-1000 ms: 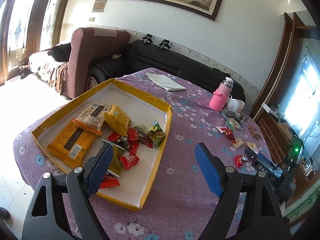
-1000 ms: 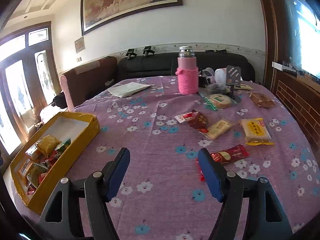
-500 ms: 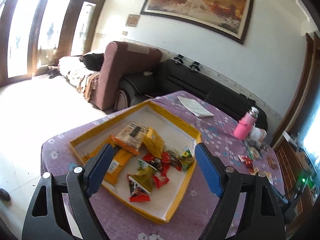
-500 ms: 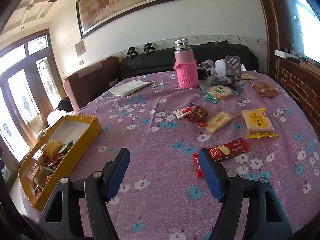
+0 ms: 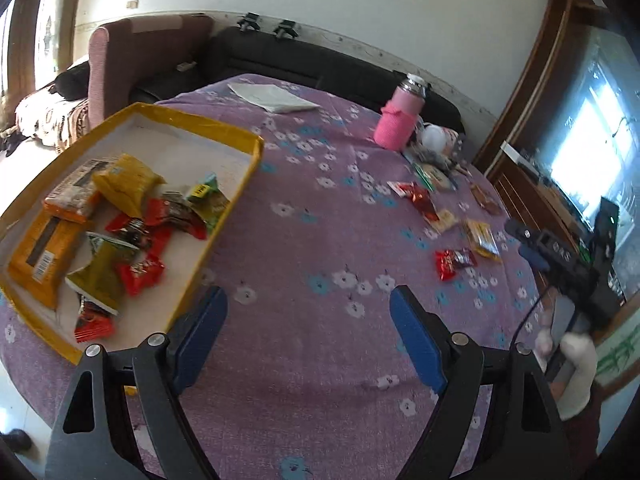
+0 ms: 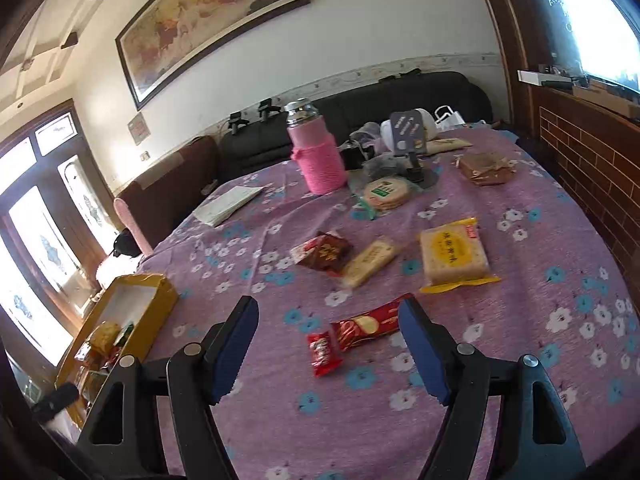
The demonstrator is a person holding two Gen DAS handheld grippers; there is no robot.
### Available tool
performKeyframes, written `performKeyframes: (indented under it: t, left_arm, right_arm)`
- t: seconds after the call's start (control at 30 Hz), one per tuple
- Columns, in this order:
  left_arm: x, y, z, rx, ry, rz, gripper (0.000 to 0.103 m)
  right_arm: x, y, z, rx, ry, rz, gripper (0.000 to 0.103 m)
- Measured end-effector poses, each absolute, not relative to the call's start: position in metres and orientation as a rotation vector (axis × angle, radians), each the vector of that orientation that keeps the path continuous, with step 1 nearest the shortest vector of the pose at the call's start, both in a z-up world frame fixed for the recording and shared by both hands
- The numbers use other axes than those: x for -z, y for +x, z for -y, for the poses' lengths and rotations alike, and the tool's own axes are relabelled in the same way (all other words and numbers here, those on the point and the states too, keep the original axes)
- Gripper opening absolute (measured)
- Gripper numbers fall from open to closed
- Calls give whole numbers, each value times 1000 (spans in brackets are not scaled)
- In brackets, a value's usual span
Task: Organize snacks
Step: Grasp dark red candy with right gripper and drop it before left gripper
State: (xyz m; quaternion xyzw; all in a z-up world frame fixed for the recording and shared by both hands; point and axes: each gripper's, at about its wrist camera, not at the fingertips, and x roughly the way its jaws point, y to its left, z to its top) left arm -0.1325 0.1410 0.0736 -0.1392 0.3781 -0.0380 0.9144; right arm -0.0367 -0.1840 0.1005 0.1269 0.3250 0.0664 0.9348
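showing green round label: rice cracker pack; text unreadable.

The left gripper points down at a slant, and its two blue fingers are spread wide apart with nothing between them. The right gripper also tips down, and its fingers are opening. They touch nothing and hold nothing. From the left camera you can see the right gripper far off to the side, with a hand in a white glove holding it from below.
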Motion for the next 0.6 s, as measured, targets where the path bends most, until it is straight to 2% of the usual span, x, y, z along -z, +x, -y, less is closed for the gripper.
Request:
performKeyframes:
  t: [0.2,0.33,0.43,0.5,0.6]
  left_arm:
    - [-71,-125,-142,89,-273,-798,84]
    - [-68,-123,-154,78,-297,-803,84]
    - [-65,-122,-160,73,-300,-800,84]
    - [-63,-120,-162,73,-305,-804,84]
    - [-59,-119,-165,76,-311,-808,84]
  right_arm:
    - [-77,46,164,-194,302,-813,75]
    - [-67,107,135,-139,214,-892,74]
    - [-50,139,120,-79,154,-956,64]
    - [-33,150,115,-59,132,-1029,31]
    - [-28,140,110,-82,146,-1036,31]
